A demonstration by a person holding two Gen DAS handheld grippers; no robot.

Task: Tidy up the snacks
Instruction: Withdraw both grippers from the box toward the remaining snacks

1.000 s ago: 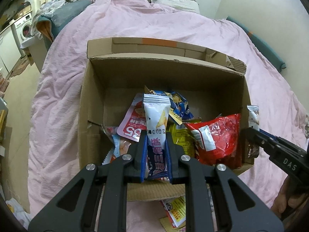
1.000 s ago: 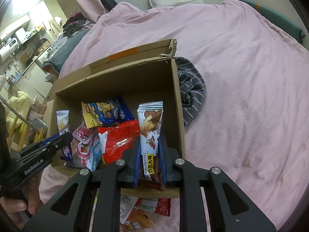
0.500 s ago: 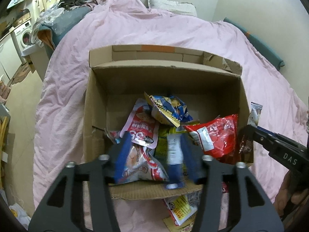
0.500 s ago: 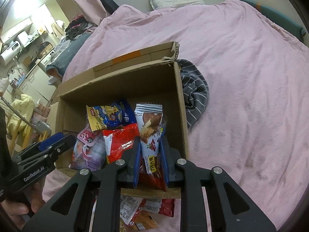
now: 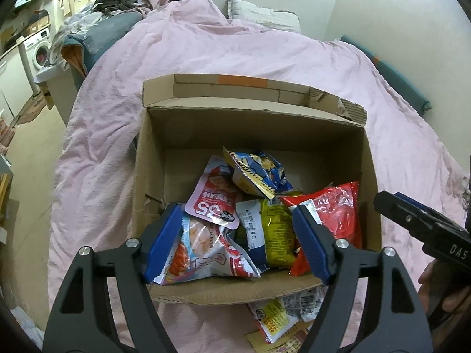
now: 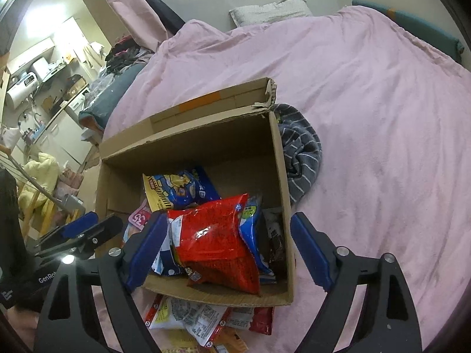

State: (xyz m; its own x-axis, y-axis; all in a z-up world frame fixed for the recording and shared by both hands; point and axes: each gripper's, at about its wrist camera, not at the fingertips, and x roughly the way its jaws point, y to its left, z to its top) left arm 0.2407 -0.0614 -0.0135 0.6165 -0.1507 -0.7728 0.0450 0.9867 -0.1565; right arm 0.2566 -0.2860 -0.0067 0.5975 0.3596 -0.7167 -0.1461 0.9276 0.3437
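An open cardboard box (image 5: 153,176) sits on the bed with several snack bags in it. Among them are a red bag (image 5: 332,206), a blue and yellow chip bag (image 5: 259,173) and a pink pouch (image 5: 212,197). My left gripper (image 5: 237,235) hangs over the box's near left side, jaws opening, nothing pressed between them. A white and blue packet (image 5: 250,229) lies below it. My right gripper (image 6: 228,244) hangs over the near right side of the box (image 6: 279,176), jaws opening around nothing. A brown packet (image 6: 273,232) rests in the right corner beside the red bag (image 6: 215,235).
Loose snack packets (image 6: 191,317) lie on the pink duvet (image 6: 368,117) just in front of the box. A grey striped cloth (image 6: 300,153) is bunched against the box's right wall. The bed's edge and the floor (image 5: 32,153) are to the left.
Both grippers have opened wide. The left let go its white and blue packet, the right its brown packet, and both packets dropped into the box.
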